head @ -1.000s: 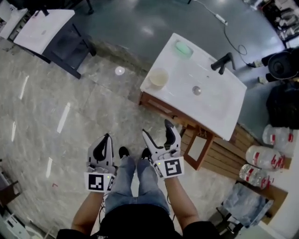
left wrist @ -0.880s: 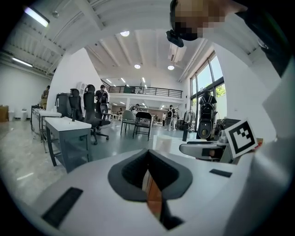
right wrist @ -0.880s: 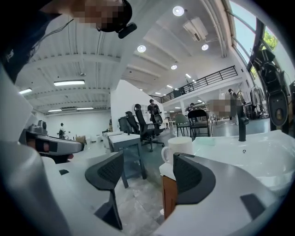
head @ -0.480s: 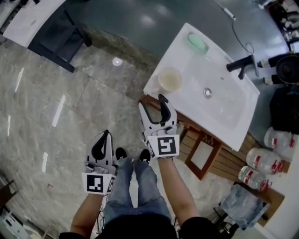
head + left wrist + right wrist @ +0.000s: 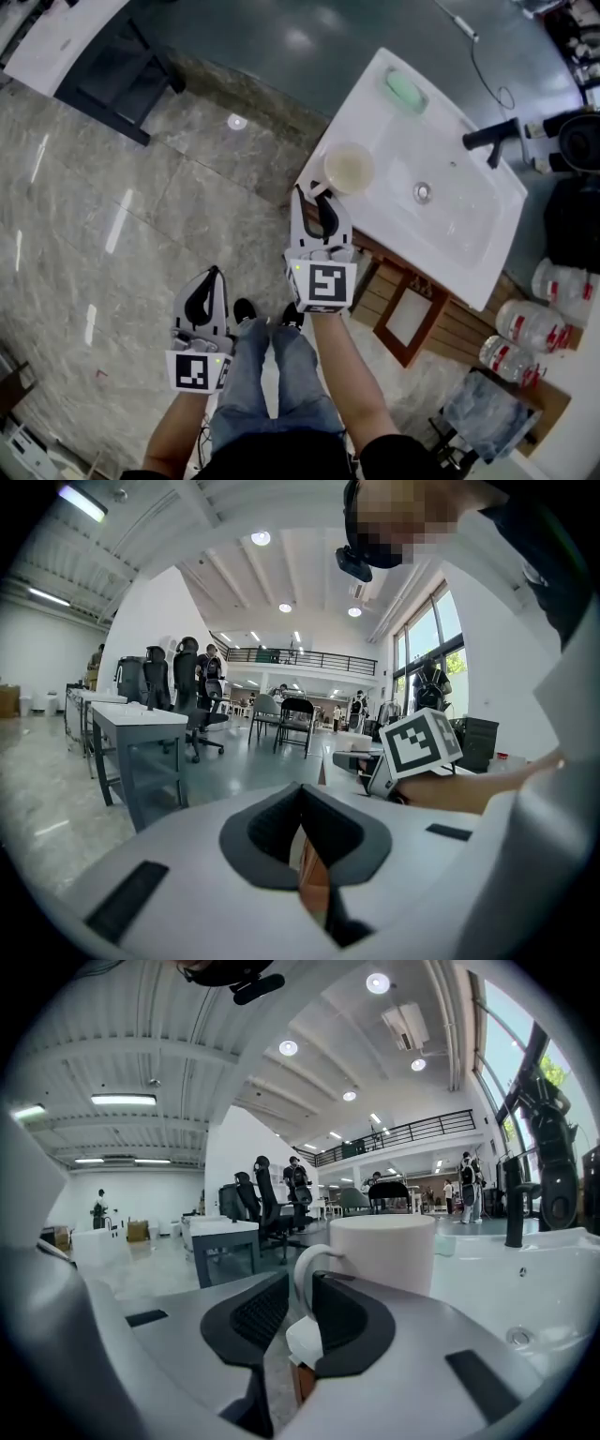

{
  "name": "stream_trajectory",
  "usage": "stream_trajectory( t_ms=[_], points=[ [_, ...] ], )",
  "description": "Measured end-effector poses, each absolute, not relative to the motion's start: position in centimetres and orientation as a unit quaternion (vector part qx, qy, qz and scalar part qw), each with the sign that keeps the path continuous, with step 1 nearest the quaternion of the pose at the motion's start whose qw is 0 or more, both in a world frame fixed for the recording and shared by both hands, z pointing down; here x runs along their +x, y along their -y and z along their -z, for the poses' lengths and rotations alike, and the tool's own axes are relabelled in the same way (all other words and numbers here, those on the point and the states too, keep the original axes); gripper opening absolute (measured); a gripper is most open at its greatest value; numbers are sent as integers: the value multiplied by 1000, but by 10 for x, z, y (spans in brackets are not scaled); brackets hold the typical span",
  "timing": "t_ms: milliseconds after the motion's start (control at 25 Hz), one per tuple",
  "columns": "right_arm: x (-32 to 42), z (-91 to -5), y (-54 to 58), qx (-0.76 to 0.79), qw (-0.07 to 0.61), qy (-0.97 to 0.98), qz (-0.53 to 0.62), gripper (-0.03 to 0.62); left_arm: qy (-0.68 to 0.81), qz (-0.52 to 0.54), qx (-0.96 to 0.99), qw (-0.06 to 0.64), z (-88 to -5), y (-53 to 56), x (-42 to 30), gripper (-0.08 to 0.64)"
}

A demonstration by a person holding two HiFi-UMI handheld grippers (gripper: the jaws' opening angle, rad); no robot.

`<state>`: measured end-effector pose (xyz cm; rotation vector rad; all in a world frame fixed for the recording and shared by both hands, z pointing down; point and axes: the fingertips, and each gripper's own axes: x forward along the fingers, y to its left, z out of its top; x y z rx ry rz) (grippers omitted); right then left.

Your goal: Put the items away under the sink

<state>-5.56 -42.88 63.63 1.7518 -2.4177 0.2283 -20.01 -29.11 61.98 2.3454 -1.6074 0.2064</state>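
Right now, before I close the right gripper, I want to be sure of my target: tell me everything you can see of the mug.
The mug is cream-white and glossy like ceramic, round, with a loop handle. It stands upright and looks empty, on the near-left corner of the white sink counter. Its handle sits between the apart jaws of the right gripper, not yet clamped.

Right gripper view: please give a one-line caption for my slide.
Open right tool straddles the handle of a white mug standing on the sink's edge.
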Motion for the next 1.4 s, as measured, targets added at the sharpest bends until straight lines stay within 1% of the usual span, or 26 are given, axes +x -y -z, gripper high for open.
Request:
stream_trajectory(
  t_ms=[40, 80, 160, 280, 400, 560, 920, 1160, 1400],
  points=[
    [-54, -635, 430, 587, 78, 803, -69, 74, 558, -72, 814, 146, -621, 291, -200, 6],
    [-54, -635, 431, 590, 84, 801, -61, 58, 558, -72, 812, 151, -622, 291, -200, 6],
    [-53, -634, 431, 589, 94, 802, -41, 51, 558, -72, 812, 156, -624, 290, -199, 6],
    [-56, -629, 426, 580, 102, 808, -5, 40, 555, -74, 816, 140, -618, 291, -198, 6],
    [-63, -626, 419, 562, 96, 821, 14, 38, 556, -75, 815, 144, -618, 290, -199, 6],
    [-67, -624, 407, 546, 109, 830, 21, 37, 556, -71, 817, 137, -609, 290, -197, 6],
    [-61, -583, 357, 528, 115, 841, 38, 37, 535, -70, 833, 121, -576, 278, -177, 6],
    [-30, -573, 299, 529, 127, 839, 31, 37, 493, -71, 860, 114, -569, 267, -137, 6],
    [19, -604, 236, 558, 137, 818, 13, 37, 442, -68, 887, 113, -594, 251, -81, 6]
  ],
)
